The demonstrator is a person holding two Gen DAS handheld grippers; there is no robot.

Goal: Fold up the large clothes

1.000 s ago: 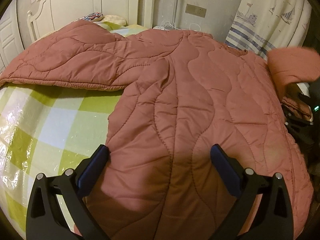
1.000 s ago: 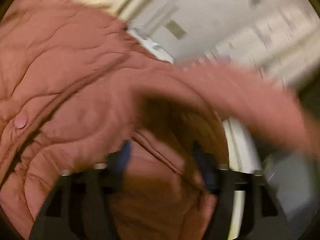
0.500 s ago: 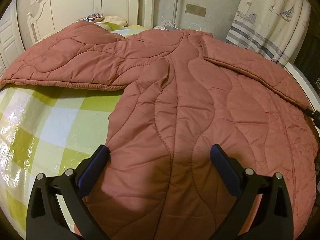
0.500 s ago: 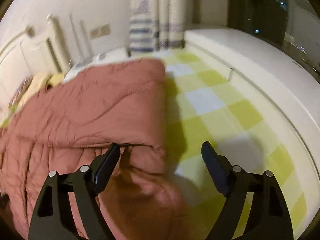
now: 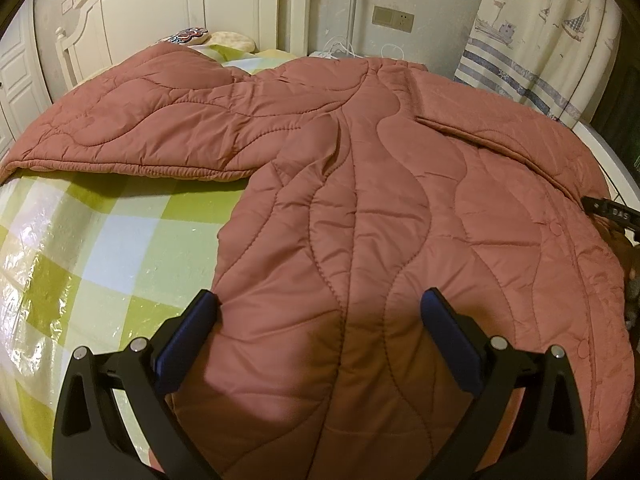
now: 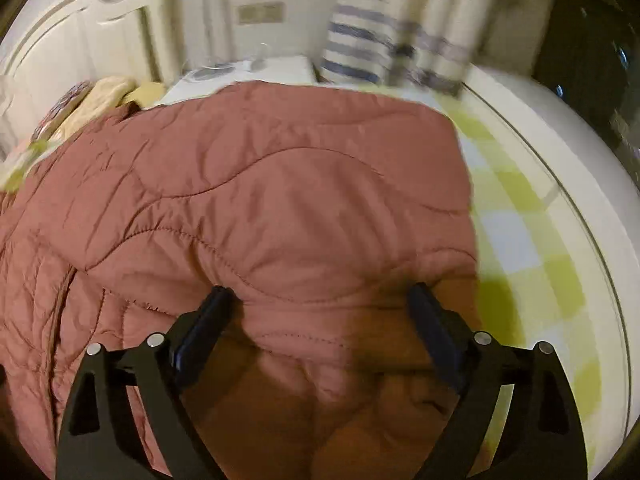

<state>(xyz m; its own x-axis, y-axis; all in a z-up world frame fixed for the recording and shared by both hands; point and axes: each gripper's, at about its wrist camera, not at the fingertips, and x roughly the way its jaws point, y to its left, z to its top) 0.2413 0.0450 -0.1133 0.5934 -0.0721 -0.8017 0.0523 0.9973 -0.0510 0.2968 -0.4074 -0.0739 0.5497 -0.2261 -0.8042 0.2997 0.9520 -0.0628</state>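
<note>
Bed (image 5: 92,240) with green check sheet, white headboard upper left. Quilted pink jacket (image 5: 360,208) spread on it, right sleeve (image 6: 280,184) folded in. Left tongs (image 5: 320,320) and right tongs (image 6: 320,316) both apart, empty (hovering). Next, likely: left sleeve (image 5: 132,136), grip cuff.

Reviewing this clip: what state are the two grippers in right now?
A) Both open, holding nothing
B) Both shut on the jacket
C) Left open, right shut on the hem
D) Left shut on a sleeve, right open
A: the left gripper and right gripper both have their fingers spread wide above the pink quilted jacket, with no fabric pinched between them.
</note>
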